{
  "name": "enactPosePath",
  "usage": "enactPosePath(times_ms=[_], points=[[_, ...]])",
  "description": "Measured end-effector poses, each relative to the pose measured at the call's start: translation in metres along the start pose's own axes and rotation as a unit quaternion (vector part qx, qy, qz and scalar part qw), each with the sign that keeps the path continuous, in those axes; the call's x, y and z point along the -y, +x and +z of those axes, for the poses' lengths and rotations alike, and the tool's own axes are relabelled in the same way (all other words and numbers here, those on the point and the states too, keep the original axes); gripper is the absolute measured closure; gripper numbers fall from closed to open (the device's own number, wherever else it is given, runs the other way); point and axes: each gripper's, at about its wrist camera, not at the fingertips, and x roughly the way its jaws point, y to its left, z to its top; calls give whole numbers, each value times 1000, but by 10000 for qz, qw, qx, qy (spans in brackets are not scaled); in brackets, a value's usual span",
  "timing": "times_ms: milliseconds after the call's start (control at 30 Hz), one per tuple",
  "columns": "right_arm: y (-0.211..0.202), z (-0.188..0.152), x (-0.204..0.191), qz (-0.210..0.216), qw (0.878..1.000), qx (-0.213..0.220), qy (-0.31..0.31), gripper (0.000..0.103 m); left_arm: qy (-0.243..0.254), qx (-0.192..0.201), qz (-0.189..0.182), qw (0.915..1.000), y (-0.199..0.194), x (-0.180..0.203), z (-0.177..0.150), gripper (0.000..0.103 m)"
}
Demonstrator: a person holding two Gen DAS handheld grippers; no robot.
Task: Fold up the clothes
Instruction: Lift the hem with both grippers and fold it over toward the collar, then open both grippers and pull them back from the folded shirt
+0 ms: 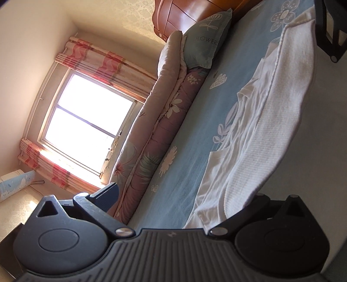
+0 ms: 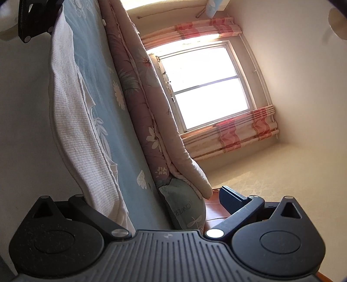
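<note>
Left wrist: white garment [image 1: 271, 130] on bed [image 1: 190, 134].

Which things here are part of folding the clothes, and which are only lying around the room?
Part of the job:
- white waffle-knit garment spread on the bed
- left gripper
- right gripper

Only lying about:
- blue flower-print bed sheet
- rolled mauve floral quilt
- pale green printed pillow
- pink striped curtains
- bright window

I see the garment [image 1: 271, 121] lying along the near edge of the bed [image 1: 190, 134], rolled quilt [image 1: 151, 130] along the far side, pillow [image 1: 206, 43] beside the quilt's end at the headboard [image 1: 184, 15], window [image 1: 86, 121] behind.
</note>
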Motion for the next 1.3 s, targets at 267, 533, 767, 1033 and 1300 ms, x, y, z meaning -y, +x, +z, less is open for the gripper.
enactPosePath(times_ms=[267,533,767,1033,1300], points=[[55,5,-4,-32,10000,27,-51,0,9,-31,-14,10000,50,-1,4,0],[96,7,-20,327,9994,-28,-86,0,-101,-229,-369,9990,94,6,1,0],[104,3,-25,801,9966,-167,131,0,-396,-479,-890,9941,105,6,-9,1],[63,-9,8,1653,9836,-298,655,0,-639,-426,-1382,9874,56,-19,-20,1],[27,-42,12,2055,9748,-411,766,0,-1094,-573,-1915,9737,26,-25,-45,1]])
